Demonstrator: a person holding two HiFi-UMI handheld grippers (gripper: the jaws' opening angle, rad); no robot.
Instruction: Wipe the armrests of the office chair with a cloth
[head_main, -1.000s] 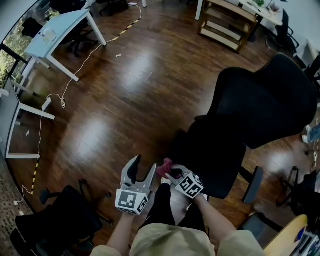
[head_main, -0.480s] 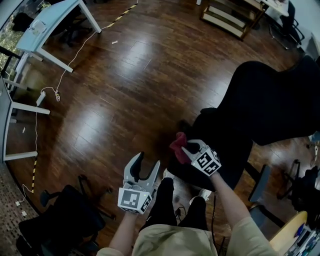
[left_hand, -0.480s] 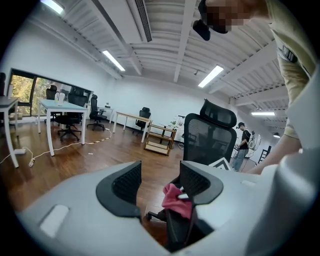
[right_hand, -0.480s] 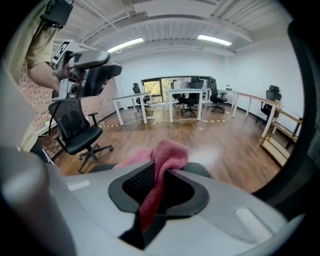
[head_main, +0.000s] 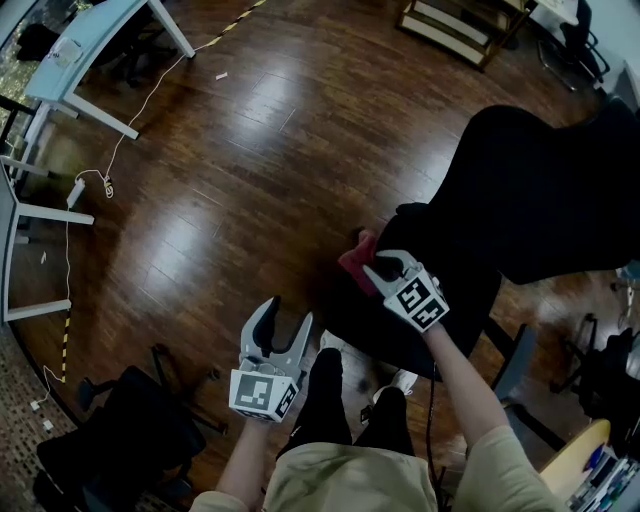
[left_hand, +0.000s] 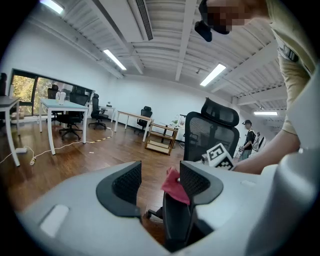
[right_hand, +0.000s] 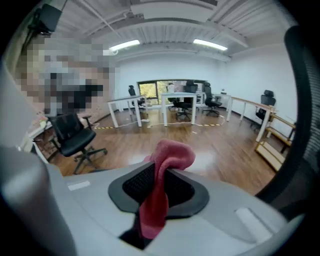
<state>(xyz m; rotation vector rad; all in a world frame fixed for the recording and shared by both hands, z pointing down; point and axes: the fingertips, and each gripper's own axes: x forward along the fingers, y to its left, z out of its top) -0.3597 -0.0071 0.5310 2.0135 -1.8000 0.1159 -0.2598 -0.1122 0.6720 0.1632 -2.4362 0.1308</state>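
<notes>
Pressure matters: my right gripper (head_main: 378, 268) clamps the pink fabric cloth (right_hand: 167, 156) by the black office chair (head_main: 540, 190); I'd drag it flat along the black padded armrest (left_hand: 176, 227), left gripper (head_main: 284, 320) spread, empty

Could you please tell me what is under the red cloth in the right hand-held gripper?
Part of the black office chair lies below the red cloth, which is clamped in the right hand-held gripper. Which part, and whether they touch, cannot be told; the cloth covers it.

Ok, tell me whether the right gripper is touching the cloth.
Touching. In the right gripper view, the right gripper has its jaws shut on the cloth, pinching it.
</notes>
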